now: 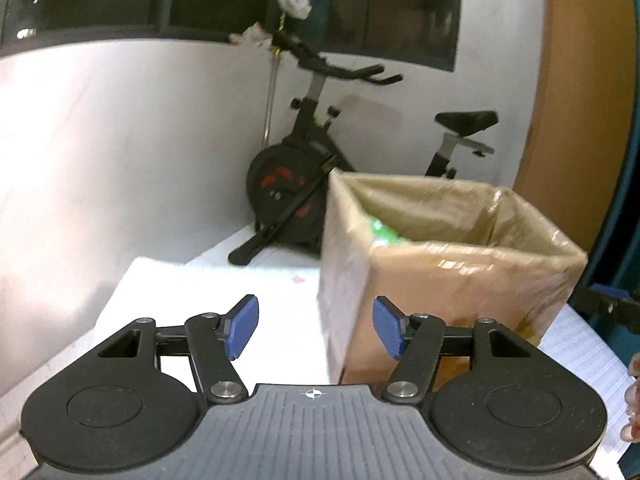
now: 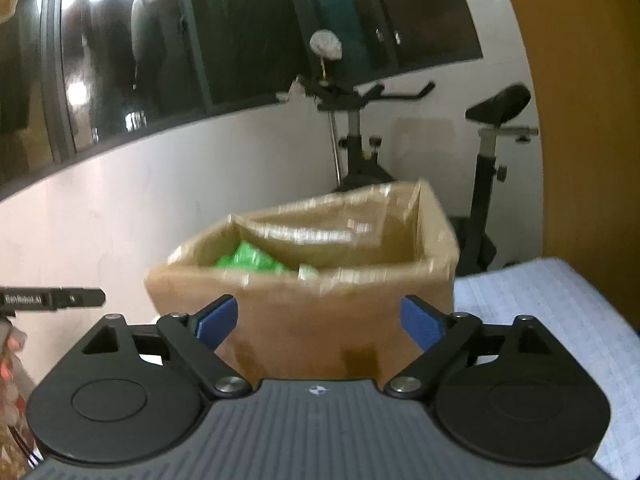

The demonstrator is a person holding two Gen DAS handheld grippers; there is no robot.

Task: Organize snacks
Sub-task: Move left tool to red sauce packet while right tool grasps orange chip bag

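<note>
As seen from the left wrist, my left tongs [image 1: 316, 330] stand open and empty beside the plastic-lined cardboard box [image 1: 448, 268] on the white surface [image 1: 224, 292]; its contents barely show. From the right wrist, my right tongs [image 2: 320, 320] gape empty too, and green snack packets [image 2: 250, 260] lie inside. Any snacks remaining are out of view.

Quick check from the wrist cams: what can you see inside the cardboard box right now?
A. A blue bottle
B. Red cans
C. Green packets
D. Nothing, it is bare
C. The right wrist view looks over the rim of the cardboard box and shows green packets lying inside against its plastic liner.
</note>
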